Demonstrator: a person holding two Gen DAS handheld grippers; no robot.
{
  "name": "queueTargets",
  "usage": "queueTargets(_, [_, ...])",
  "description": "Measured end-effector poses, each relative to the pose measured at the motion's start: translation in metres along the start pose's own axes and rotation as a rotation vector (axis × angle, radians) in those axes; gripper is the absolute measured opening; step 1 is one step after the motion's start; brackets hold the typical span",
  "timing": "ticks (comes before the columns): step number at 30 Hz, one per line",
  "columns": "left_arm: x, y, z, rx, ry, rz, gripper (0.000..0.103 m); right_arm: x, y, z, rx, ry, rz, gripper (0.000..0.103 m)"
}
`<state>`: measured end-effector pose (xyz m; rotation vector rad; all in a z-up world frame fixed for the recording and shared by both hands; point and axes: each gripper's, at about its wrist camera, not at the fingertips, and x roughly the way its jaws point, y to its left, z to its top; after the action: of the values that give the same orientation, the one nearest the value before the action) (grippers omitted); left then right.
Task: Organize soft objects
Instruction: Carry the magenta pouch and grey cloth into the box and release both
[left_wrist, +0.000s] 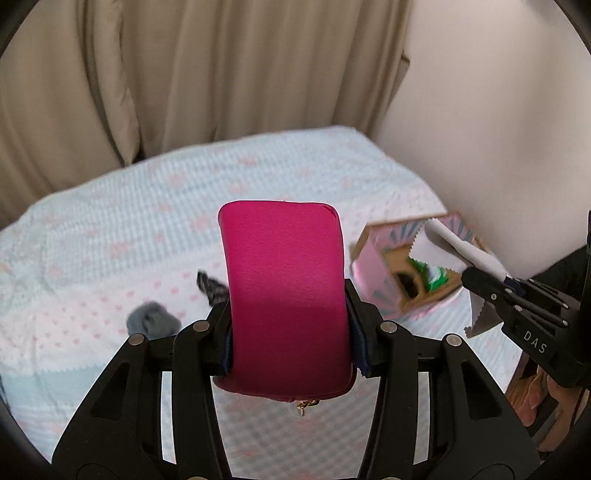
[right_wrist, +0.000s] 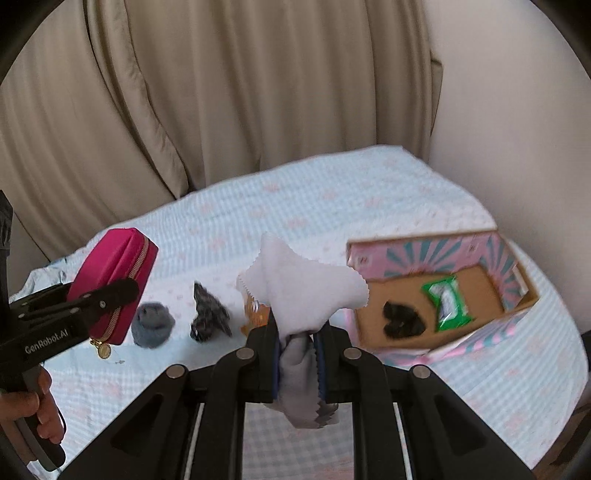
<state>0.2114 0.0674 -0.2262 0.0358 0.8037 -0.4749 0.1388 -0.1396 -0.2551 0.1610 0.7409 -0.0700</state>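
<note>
"DAS" on right gripper; "GenRobot.AI" on left gripper.

Pouch, clamped between the left gripper jaws: magenta, smooth, matt, leather-like; gold metal zip along its edge and a gold metal charm below. Cloth, pinched in the right gripper: thin, pale grey-white fabric, matt, pinked zigzag edges. Both grippers: matt black plastic, metal rivets. Box, ahead-right of the right gripper: brown cardboard, printed pink and teal paper outside. Inside it, a glossy green plastic packet. Bedcover: textured, waffle-like fabric.
</note>
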Motion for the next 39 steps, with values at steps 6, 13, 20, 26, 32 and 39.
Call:
queueTargets(6, [-0.022,-0.038,0.043,-0.024,-0.018,-0.008,0.044,-0.040,-0.026,0.043,-0.006,-0.015,-0.005,0.014])
queueTargets(13, [-0.018,-0.104,0.072,-0.030,-0.028,-0.013,0.044,-0.065,-0.086,0.078,-0.003,0.005,-0.006,0.014])
queueTargets(20, [0.024,-0.178,0.081,-0.048,0.017,-0.034,0.044,-0.063,-0.159,0.097,-0.018,0.057,-0.006,0.014])
queueTargets(26, [0.078,-0.231,0.075,-0.067,0.090,-0.022,0.044,-0.040,-0.220,0.095,-0.033,0.140,0.003,0.014])
queueTargets(32, [0.147,-0.269,0.062,-0.097,0.185,0.002,0.044,0.009,-0.272,0.090,-0.021,0.249,0.053,0.014])
queueTargets(39, [0.232,-0.282,0.044,-0.099,0.343,0.047,0.044,0.082,-0.307,0.082,0.001,0.376,0.097,0.014])
